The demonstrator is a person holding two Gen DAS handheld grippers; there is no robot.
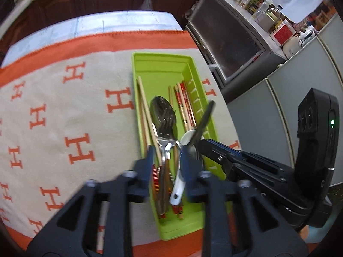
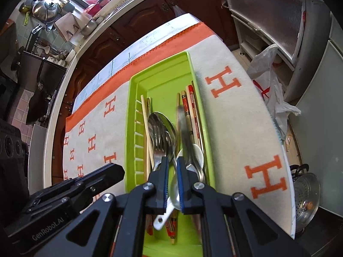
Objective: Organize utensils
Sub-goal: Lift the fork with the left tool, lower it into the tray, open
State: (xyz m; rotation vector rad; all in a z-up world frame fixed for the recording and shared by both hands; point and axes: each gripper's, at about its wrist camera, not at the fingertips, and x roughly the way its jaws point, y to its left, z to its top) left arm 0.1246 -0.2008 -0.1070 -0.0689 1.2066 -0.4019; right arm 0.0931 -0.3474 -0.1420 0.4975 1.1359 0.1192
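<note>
- Green tray (image 1: 163, 68) sits on the H-pattern cloth (image 1: 64, 107), running from the middle of the left wrist frame down to the bottom centre. Same tray (image 2: 160, 75) in the right wrist view, centre frame.
- Inside it: a big metal spoon (image 1: 163, 111) with a fork (image 1: 165, 135) lying on top, plain wooden chopsticks (image 1: 145, 115) along the tray's left side, red-printed chopsticks (image 1: 185, 105) toward the right, and a white spoon (image 1: 178, 190) low in the middle.
- Right gripper (image 2: 171, 167) is nearly closed, just a narrow gap, and it looks clamped on a small metal spoon (image 2: 176, 192) between its blue pads. Its handle (image 2: 182, 124) sticks up and away, blurred.
- In the left wrist view that right gripper (image 1: 199, 145) comes in from the lower right, with the blurred handle (image 1: 205, 117) angled up over the tray's right edge.
- Left gripper (image 1: 169, 160) is about half open over the near end of the tray, holding nothing that I can see. Fingers straddle the fork and white spoon handles.
- Jars (image 1: 263, 10) on the cabinet, upper right of the left wrist frame.
- Steel colander (image 2: 306, 201) on the floor, lower right of the right wrist frame.
</note>
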